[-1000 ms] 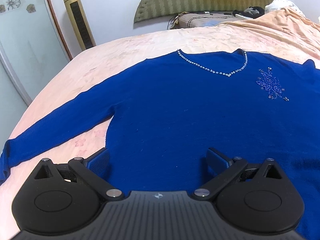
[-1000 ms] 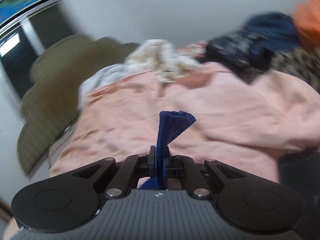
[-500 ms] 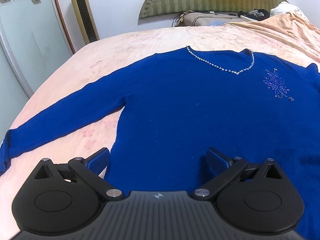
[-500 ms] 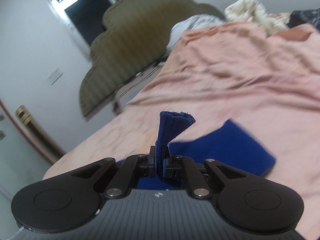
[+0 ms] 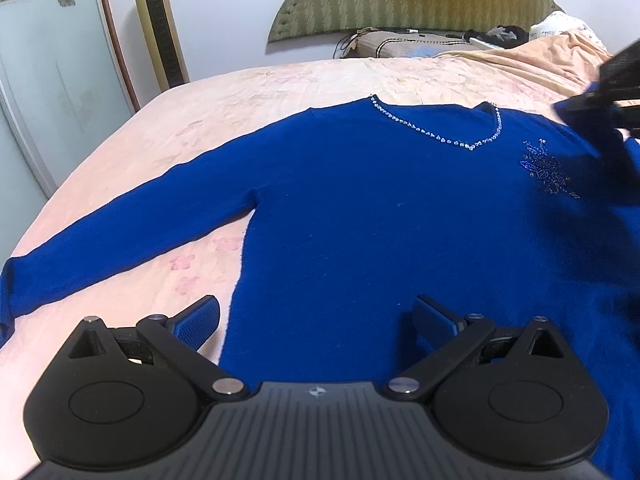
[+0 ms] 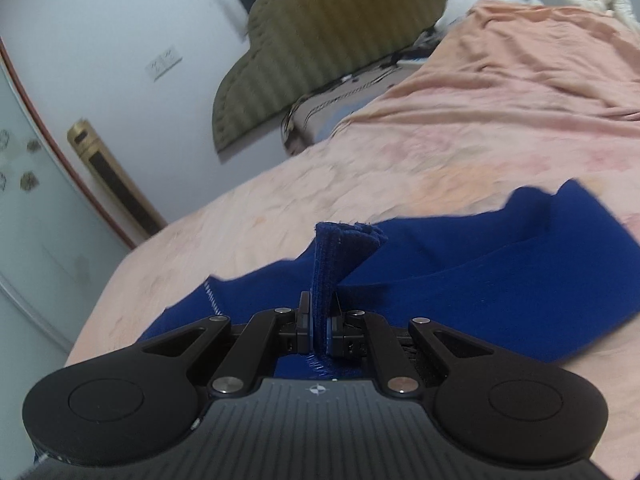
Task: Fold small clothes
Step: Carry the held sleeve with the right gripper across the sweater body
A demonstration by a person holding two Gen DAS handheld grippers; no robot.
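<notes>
Both tongs tell different stories: the right gripper (image 6: 319, 330) is clamped on the ribbed cuff (image 6: 340, 252) of the royal-blue knit sweater (image 5: 380, 216), while the left gripper (image 5: 316, 320) waits with its blue-padded fingers (image 5: 198, 318) wide apart, holding nothing, low over the hem at the bottom of its frame

What changed in the last second is the right side. A second ago its camera looked at the rumpled peach quilt and the heap of clothes, with only the pinched cuff in sight; now it has swung across, and the sleeve (image 6: 500, 264) trails behind the cuff as a loose band at centre right, over the sweater's body. In the left view the right gripper (image 5: 616, 80) now intrudes at the upper right edge as a dark blur above the beaded flower motif (image 5: 548, 170)

So the first sleeve fold looks under way, not yet laid down. The sweater lies face up on the pale pink floral bedsheet (image 5: 280, 92), rhinestone neckline (image 5: 440, 132) toward the headboard, its other sleeve (image 5: 120, 232) stretched flat toward the lower left, untouched, likely next
</notes>
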